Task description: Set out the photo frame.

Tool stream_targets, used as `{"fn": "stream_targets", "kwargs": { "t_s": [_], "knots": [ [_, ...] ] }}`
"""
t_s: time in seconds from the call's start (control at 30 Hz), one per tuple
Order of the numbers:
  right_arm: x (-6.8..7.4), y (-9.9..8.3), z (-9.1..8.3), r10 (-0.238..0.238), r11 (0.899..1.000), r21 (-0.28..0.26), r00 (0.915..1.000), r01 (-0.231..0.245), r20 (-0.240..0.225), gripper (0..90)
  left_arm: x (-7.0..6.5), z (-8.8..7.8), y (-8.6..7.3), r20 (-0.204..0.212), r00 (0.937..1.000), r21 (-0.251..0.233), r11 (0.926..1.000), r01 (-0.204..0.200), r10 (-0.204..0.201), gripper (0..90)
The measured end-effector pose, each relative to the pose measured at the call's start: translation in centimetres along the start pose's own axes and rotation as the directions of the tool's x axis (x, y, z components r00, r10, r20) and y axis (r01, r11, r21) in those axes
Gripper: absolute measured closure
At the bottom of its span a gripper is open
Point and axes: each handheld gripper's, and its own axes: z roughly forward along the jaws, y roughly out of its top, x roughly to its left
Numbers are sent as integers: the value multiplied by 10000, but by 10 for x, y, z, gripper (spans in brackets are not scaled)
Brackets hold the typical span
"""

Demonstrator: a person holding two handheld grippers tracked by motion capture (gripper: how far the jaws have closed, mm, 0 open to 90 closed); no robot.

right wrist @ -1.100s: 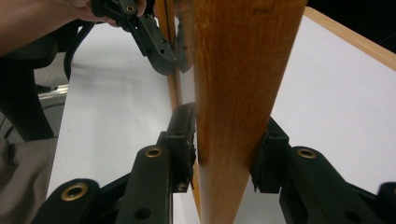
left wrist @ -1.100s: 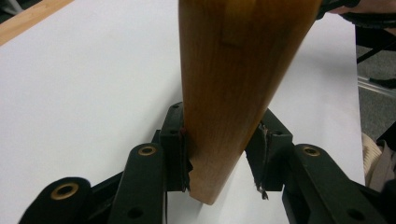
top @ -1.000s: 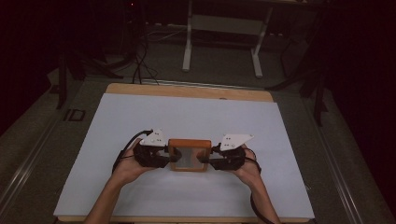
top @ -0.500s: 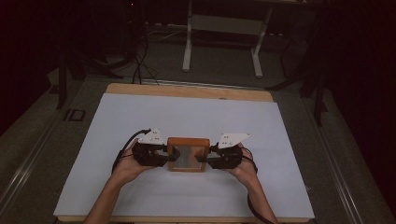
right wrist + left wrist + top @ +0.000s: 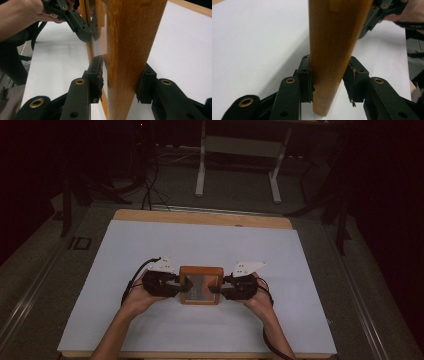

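Table (image 5: 150, 245): covered by a white sheet, wooden edge exposed at the far side
Wooden frame (image 5: 201, 284): glass-fronted, positioned near the middle of the table, held between both grippers
Left gripper (image 5: 176, 285): jaws closed on the frame's left edge; the wood is seen clamped between its pads (image 5: 306, 75)
Right gripper (image 5: 224, 289): jaws closed on the frame's right edge, one pad (image 5: 97, 75) pressed against the glass side
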Motion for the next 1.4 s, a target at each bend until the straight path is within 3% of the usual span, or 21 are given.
{"fn": "stream_targets", "kwargs": {
  "t_s": [0.53,0.83,0.97,1.17,1.4],
  "knots": [
    [-10,-1,5,999,9948,-228,9947,-993,257,593,9,8,-3,-251,9949,-607,9935,958,-975,585],
    [-13,-1,11,1525,9880,-367,9861,-1504,659,555,11,14,-3,-681,9891,-804,9889,1251,-1306,549],
    [-14,-1,14,1839,9826,-445,9790,-1806,882,527,13,16,-6,-686,9853,-944,9843,1494,-1561,546],
    [-15,-1,17,2029,9791,-379,9727,-1999,1127,505,14,19,-6,-819,9832,-946,9834,1551,-1629,535],
    [-14,-3,19,1945,9809,-198,9732,-1935,1228,496,14,21,-6,-866,9832,-839,9845,1537,-1609,519]
  ]
}}
